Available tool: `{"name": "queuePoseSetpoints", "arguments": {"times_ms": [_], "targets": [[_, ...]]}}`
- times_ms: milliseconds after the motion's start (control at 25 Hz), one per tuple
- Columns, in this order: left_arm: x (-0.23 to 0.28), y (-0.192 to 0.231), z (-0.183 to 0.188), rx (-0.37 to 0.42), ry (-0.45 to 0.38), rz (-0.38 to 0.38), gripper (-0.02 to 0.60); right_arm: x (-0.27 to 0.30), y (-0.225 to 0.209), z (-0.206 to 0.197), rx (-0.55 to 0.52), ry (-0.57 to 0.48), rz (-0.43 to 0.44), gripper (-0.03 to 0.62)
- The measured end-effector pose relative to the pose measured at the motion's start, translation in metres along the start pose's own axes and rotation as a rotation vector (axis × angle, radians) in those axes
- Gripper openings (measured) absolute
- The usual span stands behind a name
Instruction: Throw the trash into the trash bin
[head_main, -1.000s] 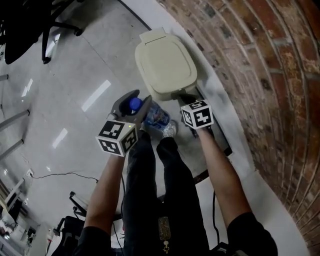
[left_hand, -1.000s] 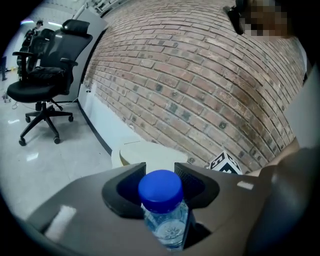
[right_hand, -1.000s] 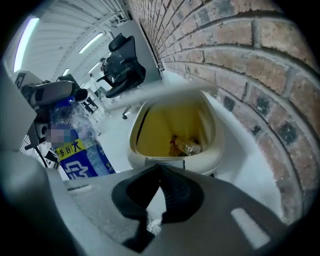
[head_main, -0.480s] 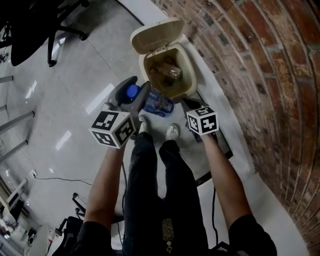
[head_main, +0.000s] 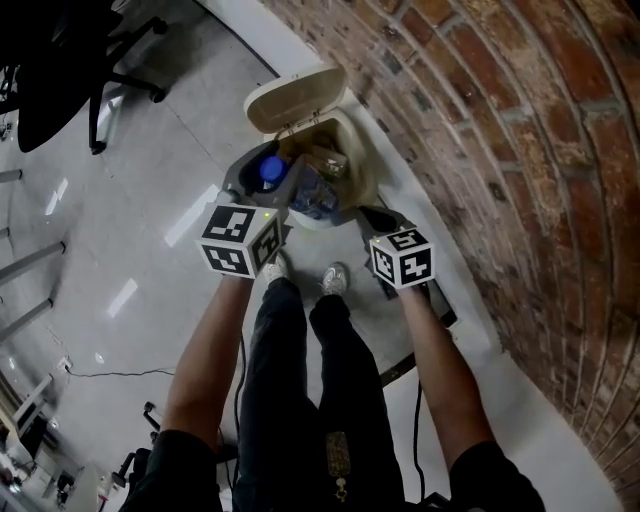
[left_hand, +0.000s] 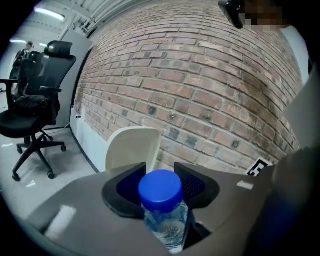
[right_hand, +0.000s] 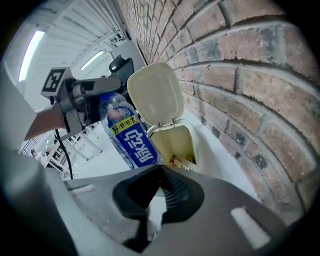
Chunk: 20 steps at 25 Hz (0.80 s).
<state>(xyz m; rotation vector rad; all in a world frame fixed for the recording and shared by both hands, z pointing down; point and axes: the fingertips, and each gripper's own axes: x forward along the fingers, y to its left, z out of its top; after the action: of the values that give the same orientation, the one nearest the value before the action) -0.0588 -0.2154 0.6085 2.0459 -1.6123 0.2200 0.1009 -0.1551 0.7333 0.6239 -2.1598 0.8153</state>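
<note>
A cream trash bin (head_main: 368, 178) stands against the brick wall with its lid (head_main: 296, 98) swung up. Some trash lies inside it (right_hand: 179, 161). My left gripper (head_main: 268, 176) is shut on a clear plastic bottle (head_main: 312, 192) with a blue cap (left_hand: 160, 188) and a blue label (right_hand: 129, 135). It holds the bottle over the near left rim of the open bin. My right gripper (head_main: 378, 216) hangs empty at the bin's right front corner, and its jaws meet at the tips (right_hand: 159, 169).
The brick wall (head_main: 480, 150) runs along the right, with a white skirting strip under it. A black office chair (left_hand: 35, 100) stands on the shiny floor to the left. The person's shoes (head_main: 335, 280) stand just before the bin, and a dark mat (head_main: 440, 310) lies beside it.
The bin's lid has swung from shut to fully up. My left gripper has carried the bottle up and over the bin's opening. My right gripper has risen a little.
</note>
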Motion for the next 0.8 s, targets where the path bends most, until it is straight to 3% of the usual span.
{"name": "queuePoseSetpoints", "arguments": {"times_ms": [320, 640, 800], "targets": [[0.04, 0.0, -0.047, 0.104, 0.102, -0.004, 0.184, -0.003, -0.005, 0.018, 0.055, -0.068, -0.004, 0.003], [0.074, -0.013, -0.128, 0.17, 0.27, -0.06, 0.184, -0.011, -0.011, 0.016, 0.064, -0.091, -0.015, 0.003], [0.083, -0.014, -0.168, 0.164, 0.381, -0.071, 0.187, -0.013, -0.016, 0.008, 0.071, -0.086, -0.018, 0.003]]}}
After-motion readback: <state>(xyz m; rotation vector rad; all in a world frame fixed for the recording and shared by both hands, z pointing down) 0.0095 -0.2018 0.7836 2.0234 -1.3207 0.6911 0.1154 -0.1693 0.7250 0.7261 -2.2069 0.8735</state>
